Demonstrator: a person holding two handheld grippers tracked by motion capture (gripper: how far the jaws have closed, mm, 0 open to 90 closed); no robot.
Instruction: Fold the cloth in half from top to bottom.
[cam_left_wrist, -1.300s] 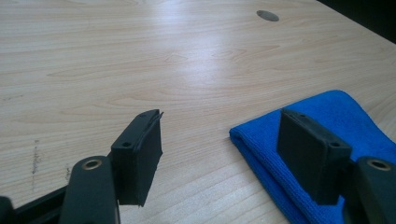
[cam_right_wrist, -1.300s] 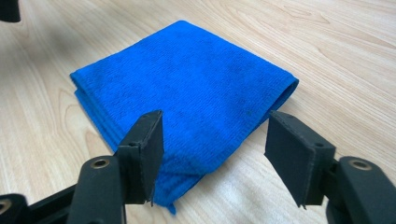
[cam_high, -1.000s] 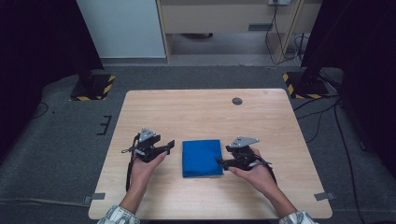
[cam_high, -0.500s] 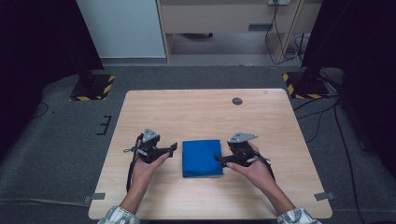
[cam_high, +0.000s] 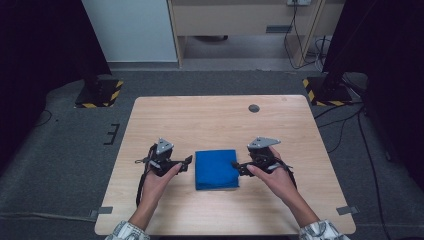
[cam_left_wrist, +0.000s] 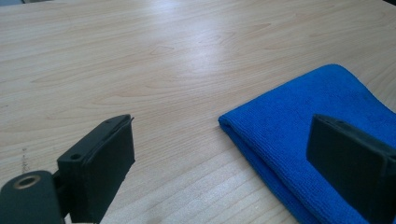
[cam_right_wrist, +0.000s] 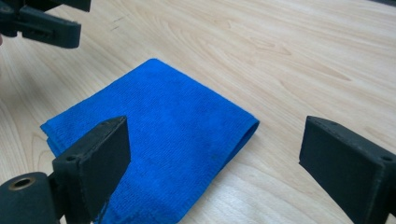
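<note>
Hand-held gripper (cam_left_wrist: 224, 154) jaws — blue cloth (cam_left_wrist: 299, 126) cropped

High view: fixed above the person's side, looking forward and down over the whole table (cam_high: 220, 120), far off, floor beyond it.
Left gripper view: rides low on the left gripper (cam_left_wrist: 219, 177), close to the tabletop, looking along its jaws; cloth (cam_left_wrist: 299, 126) ahead to its right.
Right gripper view: rides on the right gripper (cam_right_wrist: 215, 172), equally close, cloth (cam_right_wrist: 159, 130) ahead.
Shared: all three take in the blue cloth (cam_high: 216, 169) and surrounding wood.
</note>
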